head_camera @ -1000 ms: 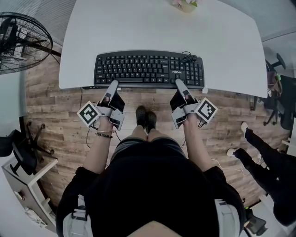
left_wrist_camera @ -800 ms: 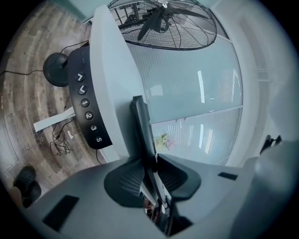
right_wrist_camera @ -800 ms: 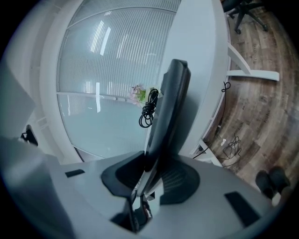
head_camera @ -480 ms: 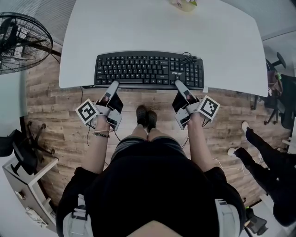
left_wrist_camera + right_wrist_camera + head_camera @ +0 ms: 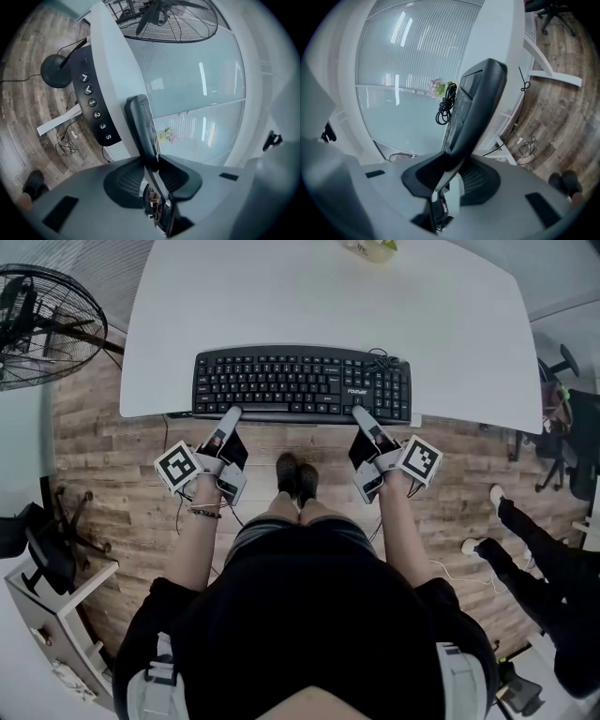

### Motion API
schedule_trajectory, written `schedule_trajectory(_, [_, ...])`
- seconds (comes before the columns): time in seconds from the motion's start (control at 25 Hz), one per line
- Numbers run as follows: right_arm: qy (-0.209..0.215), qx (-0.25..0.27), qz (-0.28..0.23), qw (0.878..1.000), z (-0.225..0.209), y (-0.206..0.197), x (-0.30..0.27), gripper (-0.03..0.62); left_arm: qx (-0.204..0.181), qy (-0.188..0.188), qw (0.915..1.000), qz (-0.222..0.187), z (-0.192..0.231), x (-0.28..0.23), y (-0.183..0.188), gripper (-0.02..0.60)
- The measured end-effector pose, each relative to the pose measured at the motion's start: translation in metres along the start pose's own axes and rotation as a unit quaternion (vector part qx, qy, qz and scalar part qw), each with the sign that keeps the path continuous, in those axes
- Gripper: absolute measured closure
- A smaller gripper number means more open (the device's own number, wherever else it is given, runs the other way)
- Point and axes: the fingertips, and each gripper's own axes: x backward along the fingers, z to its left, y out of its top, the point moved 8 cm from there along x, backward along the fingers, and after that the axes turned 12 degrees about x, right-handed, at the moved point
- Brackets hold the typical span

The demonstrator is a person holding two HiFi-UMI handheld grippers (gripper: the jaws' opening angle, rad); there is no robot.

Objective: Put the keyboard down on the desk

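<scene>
- the wooden floor of pale planks runs under everything in the head view
- the white desk fills the top of that view, its near edge facing the person
- a black fan with a wire cage stands on the floor off the desk's left end
- the black keyboard lies flat on the desk, keys up, along the near edge; its front lip sits at that edge or just over it
- the left gripper points nearly level at the keyboard's front left part; in the left gripper view the thin front edge of the keyboard runs between its jaws, which have just been opening a little, and both pads look to be against it
- the right gripper meets the front right part the same way; in the right gripper view its jaws stand partly apart with the keyboard's edge clamped between the pads
- a dark control panel with a row of round buttons hangs under the desk's front edge, seen from the left gripper view
- a coiled black cable rests at the keyboard's far right corner
</scene>
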Motion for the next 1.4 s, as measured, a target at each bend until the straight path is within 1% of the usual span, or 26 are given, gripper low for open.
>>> schedule_trajectory(0.2, [0.009, -0.009, -0.019, 1.000, -0.001, -0.003, 0.000, 0.498, -0.002, -0.007, 0.9999, -0.010, 0.001, 0.000, -0.002, 0.480])
schedule_trajectory(0.36, [0.013, -0.017, -0.046, 0.999, -0.001, -0.006, 0.000, 0.500, 0.001, -0.014, 0.9997, -0.019, 0.003, 0.000, -0.003, 0.480])
schedule_trajectory(0.48, [0.004, -0.012, -0.072, 0.997, -0.001, -0.011, 0.000, 0.499, 0.005, -0.020, 0.9992, -0.035, 0.006, 0.000, -0.004, 0.482])
schedule_trajectory(0.6, [-0.011, 0.003, -0.091, 0.996, -0.002, -0.013, 0.000, 0.497, 0.005, -0.024, 0.9986, -0.047, 0.009, -0.001, -0.005, 0.480])
schedule_trajectory(0.72, [-0.017, 0.015, -0.092, 0.995, -0.004, -0.014, 0.000, 0.494, 0.004, -0.023, 0.9984, -0.051, 0.011, -0.001, -0.005, 0.480])
schedule_trajectory(0.92, [-0.017, 0.008, -0.106, 0.994, -0.004, -0.016, -0.001, 0.497, 0.000, -0.026, 0.9980, -0.058, 0.012, -0.002, -0.006, 0.477])
schedule_trajectory(1.12, [-0.022, 0.014, -0.118, 0.993, -0.005, -0.019, 0.000, 0.496, -0.006, -0.031, 0.9973, -0.066, 0.014, -0.003, -0.005, 0.476])
schedule_trajectory(1.24, [-0.021, 0.015, -0.123, 0.992, -0.005, -0.020, 0.000, 0.496, -0.002, -0.035, 0.9967, -0.074, 0.015, -0.003, -0.007, 0.476])
schedule_trajectory(1.4, [-0.023, 0.021, -0.125, 0.992, -0.004, -0.020, -0.001, 0.494, -0.016, -0.029, 0.9964, -0.078, 0.015, -0.002, -0.006, 0.468])
